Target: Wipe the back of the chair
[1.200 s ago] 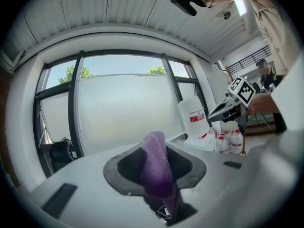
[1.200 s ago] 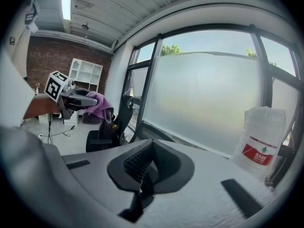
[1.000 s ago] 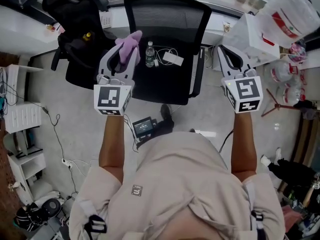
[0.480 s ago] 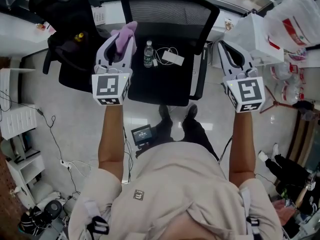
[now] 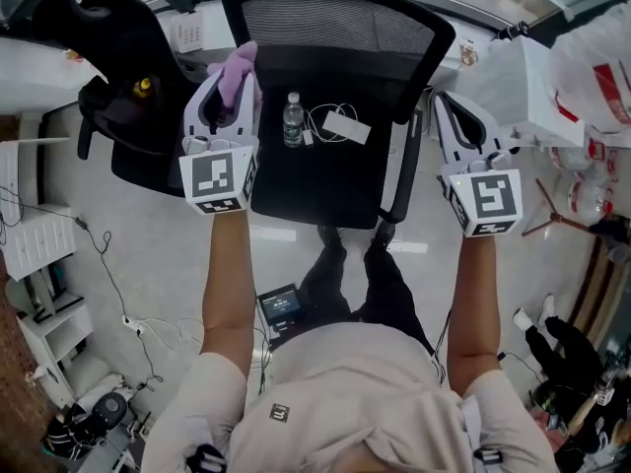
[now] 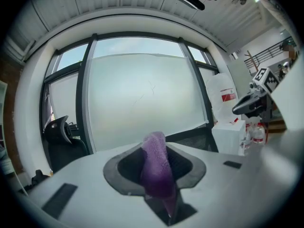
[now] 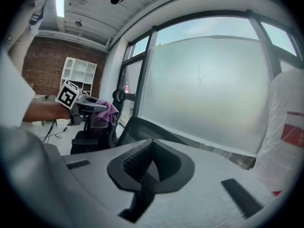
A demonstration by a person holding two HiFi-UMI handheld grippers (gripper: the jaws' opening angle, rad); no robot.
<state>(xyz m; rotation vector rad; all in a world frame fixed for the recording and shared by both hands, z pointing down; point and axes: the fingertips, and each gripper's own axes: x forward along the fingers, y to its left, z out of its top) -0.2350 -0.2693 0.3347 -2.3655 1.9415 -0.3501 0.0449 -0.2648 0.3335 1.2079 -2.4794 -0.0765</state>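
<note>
Firstly, the left gripper [image 6: 160, 184] is seen clamped tight on a purple cloth [image 6: 156, 163], jaws closed w/ only the fabric btwn them. The cloth is fleecy and bunched into a narrow upright strip. Its rounded tip stands past the jaw ends & leans slightly to one side. In the head view it is held up at the left edge of the chair back [image 5: 335, 23], near the top corner; contact w/ the frame cannot be made out. The back is a curved panel of black mesh in a black frame, the weave partly see-through.

The right gripper [image 7: 151, 172] is seen w/ jaws together & nothing btwn them. It is held just outside the chair's right armrest [image 5: 402, 166], apart from the back.

On the black seat [image 5: 325, 180] a water bottle [image 5: 292, 119] is seen next to a white charger w/ cable [image 5: 343, 126]. A second black chair [image 5: 148, 57] is placed just beside the first, on the left, & white plastic bags [image 5: 582, 57] are piled to the right. Both forearms are stretched fwd over a pale floor [image 5: 148, 254], where a small dark device [image 5: 283, 306] & thin cables are lying.
</note>
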